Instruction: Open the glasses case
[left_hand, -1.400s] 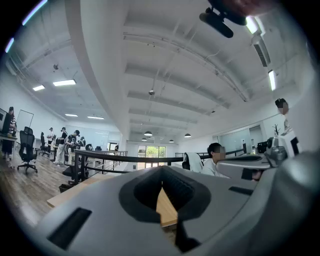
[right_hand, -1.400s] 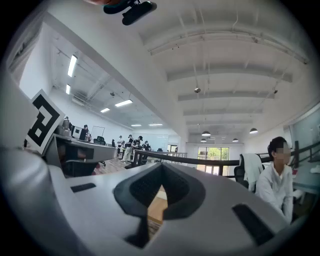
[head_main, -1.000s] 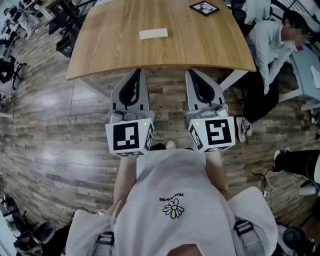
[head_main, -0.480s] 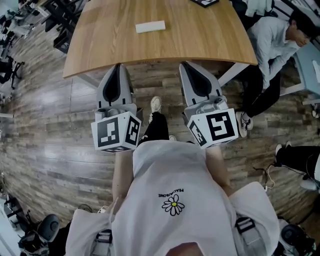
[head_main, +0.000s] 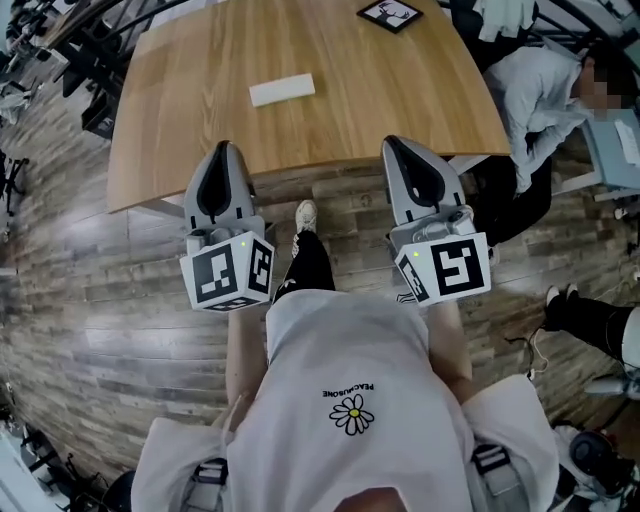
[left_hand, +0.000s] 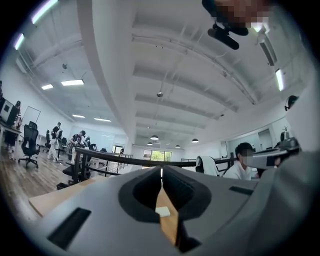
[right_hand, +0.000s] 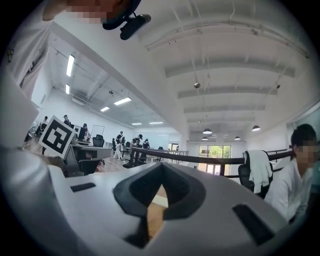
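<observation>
A flat white glasses case (head_main: 282, 90) lies shut on the wooden table (head_main: 400, 90), toward its far left part. My left gripper (head_main: 222, 150) is shut and empty, its tips just over the table's near edge, a good way short of the case. Level with it on the right, my right gripper (head_main: 393, 145) is also shut with nothing in it. Past the closed left gripper (left_hand: 161, 170) in its own view, the case (left_hand: 162, 211) shows as a small white patch. The right gripper (right_hand: 161, 165) view shows only a pale sliver of the case (right_hand: 159, 201).
A black-framed picture (head_main: 389, 13) lies at the table's far right corner. A person (head_main: 545, 80) sits by the table's right side. My own foot (head_main: 306, 214) steps onto the wood floor between the grippers. Office chairs and desks stand at the far left.
I have stepped toward the table. Both grippers have moved forward and spread apart, from over the floor to the table's near edge. Both jaws stay shut.
</observation>
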